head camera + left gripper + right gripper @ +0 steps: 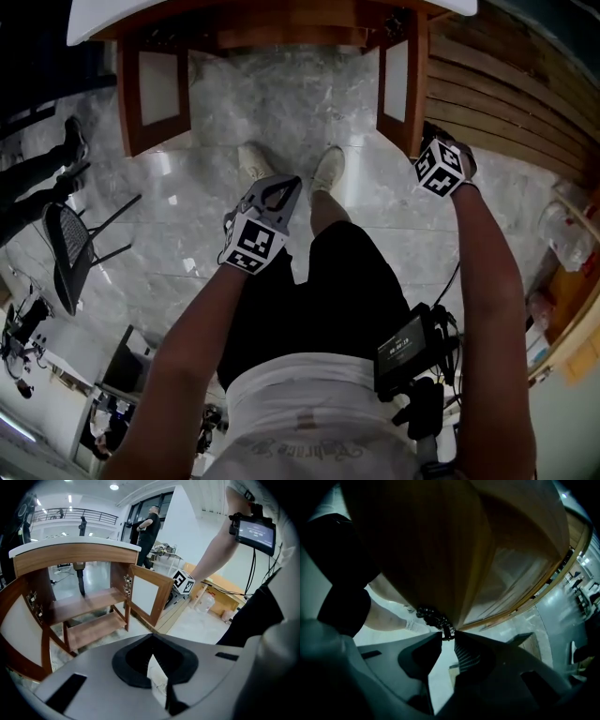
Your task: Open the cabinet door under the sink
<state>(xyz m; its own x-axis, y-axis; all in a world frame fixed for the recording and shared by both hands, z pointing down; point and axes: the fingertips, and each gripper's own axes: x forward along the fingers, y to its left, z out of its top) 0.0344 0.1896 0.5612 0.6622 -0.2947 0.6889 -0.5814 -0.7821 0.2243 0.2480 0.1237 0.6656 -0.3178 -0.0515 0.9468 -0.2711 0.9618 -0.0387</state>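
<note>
The wooden cabinet (281,28) under the white sink top (75,545) stands with both doors swung outward. Its left door (155,94) and right door (398,89) flank bare shelves (89,602). My right gripper (433,150) is at the right door's outer edge. In the right gripper view its jaws (447,637) are closed around the door's dark knob (433,616). My left gripper (284,185) hangs in front of the cabinet, above the floor and away from both doors. It is shut (159,677) with nothing in it.
The person's feet (328,169) stand on grey marble floor just before the cabinet. A black chair (70,244) is at the left. A slatted wooden platform (497,94) and a plastic jug (567,230) lie to the right. A person (150,524) stands beyond the cabinet.
</note>
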